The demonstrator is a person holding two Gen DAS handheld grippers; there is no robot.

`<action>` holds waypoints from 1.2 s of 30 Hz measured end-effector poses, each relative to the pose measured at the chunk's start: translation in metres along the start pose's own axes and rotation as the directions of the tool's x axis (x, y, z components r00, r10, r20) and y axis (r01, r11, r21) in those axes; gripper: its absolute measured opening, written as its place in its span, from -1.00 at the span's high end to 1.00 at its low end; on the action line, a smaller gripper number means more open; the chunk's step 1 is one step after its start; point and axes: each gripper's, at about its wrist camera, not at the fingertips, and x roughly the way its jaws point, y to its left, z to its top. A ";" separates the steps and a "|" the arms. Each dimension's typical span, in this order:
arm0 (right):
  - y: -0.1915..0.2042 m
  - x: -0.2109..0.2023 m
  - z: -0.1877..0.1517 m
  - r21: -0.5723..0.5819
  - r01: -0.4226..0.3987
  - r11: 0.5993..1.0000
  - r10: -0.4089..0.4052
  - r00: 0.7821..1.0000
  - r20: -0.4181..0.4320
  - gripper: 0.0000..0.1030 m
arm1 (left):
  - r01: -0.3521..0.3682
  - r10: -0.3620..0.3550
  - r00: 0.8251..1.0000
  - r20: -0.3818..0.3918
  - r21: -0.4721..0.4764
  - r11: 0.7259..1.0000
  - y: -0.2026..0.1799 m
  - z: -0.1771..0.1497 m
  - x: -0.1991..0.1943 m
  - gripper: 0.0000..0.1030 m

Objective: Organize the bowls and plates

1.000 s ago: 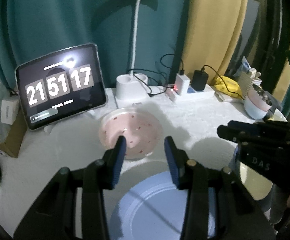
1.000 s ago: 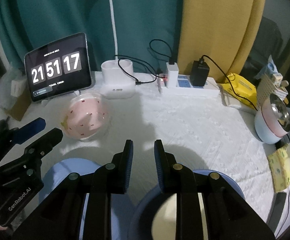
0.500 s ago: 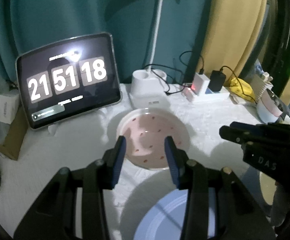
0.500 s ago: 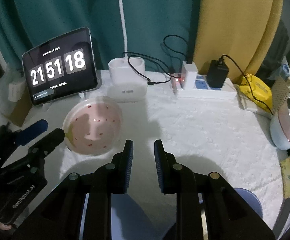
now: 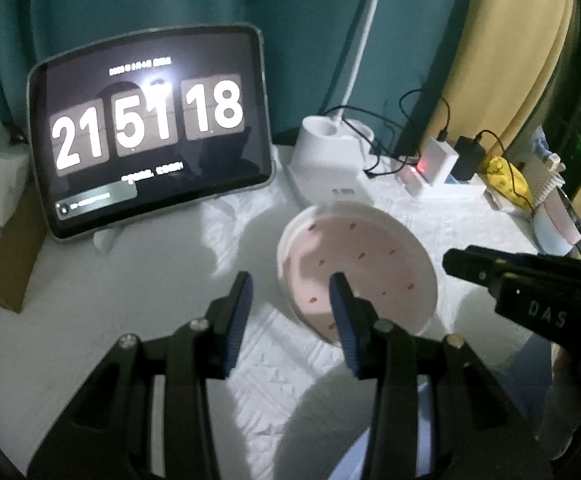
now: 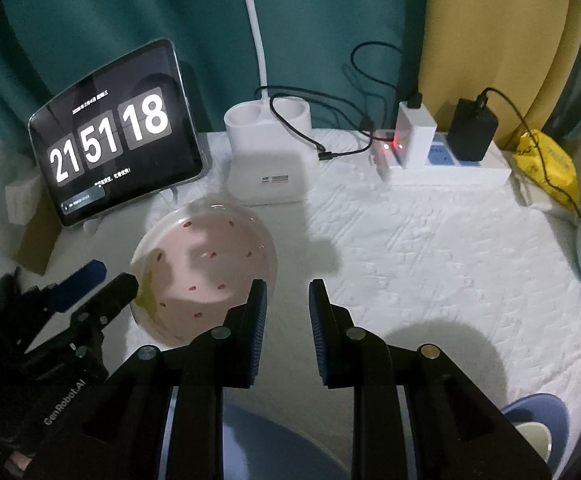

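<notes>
**Pink plate untouched, blue ware waiting at the near edge**

Pink, speckled with small red marks, the shallow plate (image 5: 356, 270) lies flat on the white quilted cloth of the tabletop (image 6: 430, 248), just in front of the white lamp base (image 6: 268, 160) and beside the propped tablet (image 5: 150, 132) showing a flip clock. Judging by how things lie, sorting has barely begun: nothing is stacked. A blue plate (image 6: 266, 436) shows at the near edge under the right tongs, and a blue bowl (image 6: 538, 424) with a pale inside sits apart at the lower right corner. Each piece lies on its own.

The left tongs (image 5: 290, 280) hang over the plate's near-left rim, jaws parted with nothing between them; one pad looks to overlap the plate, but whether it touches I cannot tell. The right tongs (image 6: 288, 286) stand by the plate's right edge over bare cloth, jaws narrowly apart and empty. My reading is that the pink plate is the piece being approached, and everything is left to do: lifting it, joining it with the blue plate, placing the bowl.

Around the work, a power strip (image 6: 442, 168) with chargers and trailing cables runs along the back, a yellow packet (image 6: 546, 168) lies at the right, and teal and mustard curtains close off the dim room behind.
</notes>
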 end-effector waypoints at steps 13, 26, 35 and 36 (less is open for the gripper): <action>0.007 0.040 0.008 0.065 -0.004 0.998 0.010 0.996 -0.093 0.33 | 0.054 -0.054 0.994 -0.091 -0.004 0.999 0.004 -0.003 0.036 0.19; 0.011 0.070 0.001 0.117 -0.052 0.992 0.069 0.988 -0.141 0.56 | 0.084 -0.082 0.993 -0.081 0.023 0.996 -0.001 -0.005 0.043 0.39; 0.024 0.060 -0.002 0.070 -0.029 0.997 0.037 0.993 -0.108 0.66 | 0.073 -0.070 0.996 -0.063 0.036 0.997 -0.002 -0.006 0.039 0.45; 0.024 0.057 -0.003 0.069 -0.029 0.997 0.036 0.994 -0.102 0.66 | 0.073 -0.071 0.996 -0.056 0.038 0.997 -0.002 -0.006 0.038 0.45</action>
